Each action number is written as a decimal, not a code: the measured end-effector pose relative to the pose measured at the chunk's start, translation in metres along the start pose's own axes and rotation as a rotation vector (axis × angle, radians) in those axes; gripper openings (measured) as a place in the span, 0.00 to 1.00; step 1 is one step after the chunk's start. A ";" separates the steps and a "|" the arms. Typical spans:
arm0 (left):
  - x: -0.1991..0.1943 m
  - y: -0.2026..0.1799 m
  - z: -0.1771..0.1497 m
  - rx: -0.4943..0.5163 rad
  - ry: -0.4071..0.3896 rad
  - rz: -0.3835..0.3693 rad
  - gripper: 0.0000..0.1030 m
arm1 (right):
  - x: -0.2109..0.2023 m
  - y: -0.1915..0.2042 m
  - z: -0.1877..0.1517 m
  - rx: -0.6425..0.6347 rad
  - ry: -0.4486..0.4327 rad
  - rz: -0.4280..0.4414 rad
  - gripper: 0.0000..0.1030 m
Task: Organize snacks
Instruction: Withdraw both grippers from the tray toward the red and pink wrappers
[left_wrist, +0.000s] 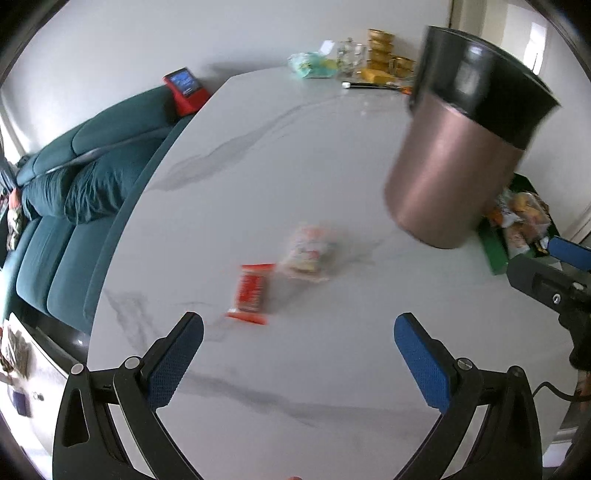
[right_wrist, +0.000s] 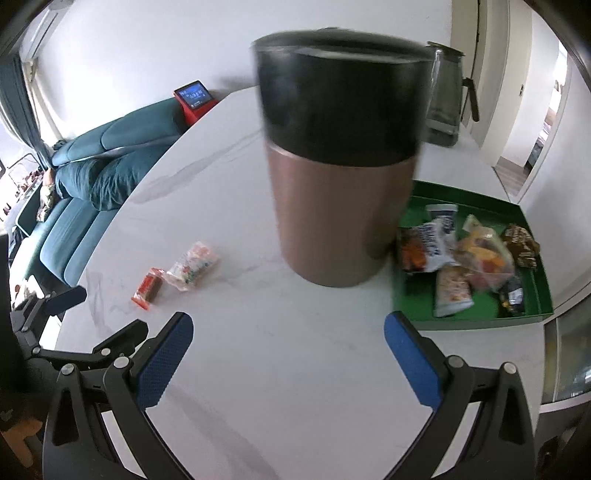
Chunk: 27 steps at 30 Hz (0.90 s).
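Left gripper (left_wrist: 298, 360) is spread wide with nothing between its blue textured pads, hovering over the white marble-veined table (left_wrist: 258, 155). In the left wrist view, a red crinkly wrapper (left_wrist: 252, 292) lies flat just ahead of the fingers, long axis running roughly away from the camera, sealed ends near and far. Just beside it, up and right, sits a clear plastic snack pack (left_wrist: 309, 254), blurred, contents multicoloured. A copper-toned metal cylinder with a black lid (left_wrist: 458, 147) stands at right, smooth finish, partly hiding the green tray (left_wrist: 493, 254). The right gripper shows at the right edge. Teal sofa (left_wrist: 66, 206) sits left of the table. In the right wrist view, the right gripper (right_wrist: 289, 354) is likewise wide apart and holding nothing. The cylinder (right_wrist: 340, 177) stands upright dead ahead. The rectangular, low-walled tray (right_wrist: 532, 266) sits right, holding several crinkled snack bags in a loose pile. The red wrapper (right_wrist: 147, 288) and clear pack (right_wrist: 192, 268) lie at left, touching or nearly so, both long axes angled up-right.
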<state>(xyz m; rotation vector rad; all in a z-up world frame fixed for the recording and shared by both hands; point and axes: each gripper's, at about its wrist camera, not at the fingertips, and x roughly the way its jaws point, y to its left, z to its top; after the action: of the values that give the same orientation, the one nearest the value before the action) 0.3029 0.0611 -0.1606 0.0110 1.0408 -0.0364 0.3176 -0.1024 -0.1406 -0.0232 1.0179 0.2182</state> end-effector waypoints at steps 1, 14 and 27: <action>0.004 0.009 0.000 -0.003 0.001 -0.003 0.99 | 0.004 0.005 0.001 0.005 0.002 0.001 1.00; 0.064 0.072 0.012 0.004 0.079 -0.076 0.98 | 0.056 0.059 0.009 0.085 0.064 -0.050 1.00; 0.092 0.076 0.022 0.064 0.122 -0.128 0.98 | 0.094 0.079 0.028 0.084 0.116 -0.109 1.00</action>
<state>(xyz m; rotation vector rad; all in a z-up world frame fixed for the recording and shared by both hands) 0.3709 0.1339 -0.2298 0.0049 1.1606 -0.1878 0.3734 -0.0055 -0.1984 -0.0156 1.1374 0.0754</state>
